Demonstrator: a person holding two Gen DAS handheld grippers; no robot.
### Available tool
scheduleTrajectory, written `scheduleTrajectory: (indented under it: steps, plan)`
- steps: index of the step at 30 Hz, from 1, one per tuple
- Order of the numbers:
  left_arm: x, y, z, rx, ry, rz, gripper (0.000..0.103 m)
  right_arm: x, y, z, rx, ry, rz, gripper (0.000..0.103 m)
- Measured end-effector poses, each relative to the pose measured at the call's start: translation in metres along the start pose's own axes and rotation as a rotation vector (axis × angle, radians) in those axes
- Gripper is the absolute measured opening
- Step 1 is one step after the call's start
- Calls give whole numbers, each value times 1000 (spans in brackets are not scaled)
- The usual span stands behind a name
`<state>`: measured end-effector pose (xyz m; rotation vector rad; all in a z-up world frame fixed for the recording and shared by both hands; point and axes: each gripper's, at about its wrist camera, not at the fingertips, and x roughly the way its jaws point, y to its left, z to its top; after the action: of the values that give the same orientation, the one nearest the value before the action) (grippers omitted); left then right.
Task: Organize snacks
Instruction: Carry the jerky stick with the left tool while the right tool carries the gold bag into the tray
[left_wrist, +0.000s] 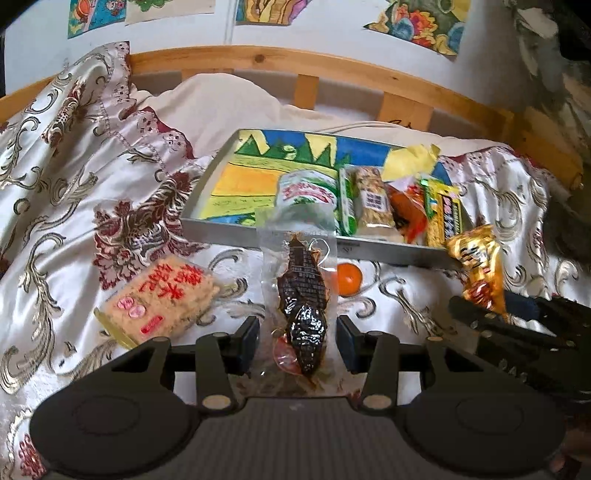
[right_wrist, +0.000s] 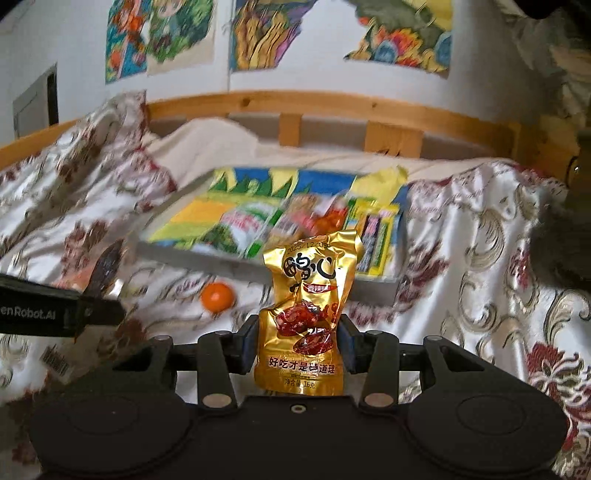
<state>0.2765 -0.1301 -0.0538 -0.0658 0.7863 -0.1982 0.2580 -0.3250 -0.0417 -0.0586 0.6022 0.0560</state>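
Observation:
My left gripper (left_wrist: 298, 341) is shut on a clear vacuum pack of dark meat (left_wrist: 301, 295), held upright above the bedspread in front of the tray. My right gripper (right_wrist: 298, 343) is shut on a gold foil snack pouch (right_wrist: 306, 314); the pouch also shows in the left wrist view (left_wrist: 476, 266) at the tray's near right corner. The grey tray (left_wrist: 207, 192) has a colourful drawing as a liner and holds several snack packs (left_wrist: 365, 201) in its right half. The tray shows blurred in the right wrist view (right_wrist: 192, 254).
A rice cracker pack with red letters (left_wrist: 162, 299) and a small orange (left_wrist: 349, 278) lie on the patterned satin bedspread (left_wrist: 74, 192) before the tray. The orange also shows in the right wrist view (right_wrist: 218, 297). A wooden bed rail (left_wrist: 332, 68) runs behind.

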Motion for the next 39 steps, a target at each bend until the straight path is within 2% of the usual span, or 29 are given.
scheduleTrajectory:
  steps: [7, 12, 15, 20, 25, 32, 39]
  plan:
    - [0, 3, 43, 23, -92, 40, 49, 13, 0, 25, 3, -207, -15, 45]
    - [10, 12, 84, -22, -163, 64, 49, 25, 11, 51, -28, -381, 0, 46]
    - [24, 23, 107, -52, -187, 78, 50, 43, 19, 65, -41, -437, 23, 46]
    - [60, 39, 131, -66, -190, 99, 50, 79, 32, 76, -43, -453, 63, 46]
    - [101, 50, 139, -81, -162, 111, 50, 112, 37, 78, -18, -421, 80, 46]
    - [137, 55, 127, -120, -129, 106, 50, 147, 41, 67, 2, -326, 69, 46]
    - [154, 48, 117, -92, -85, 107, 50, 157, 45, 66, -18, -254, 55, 46]
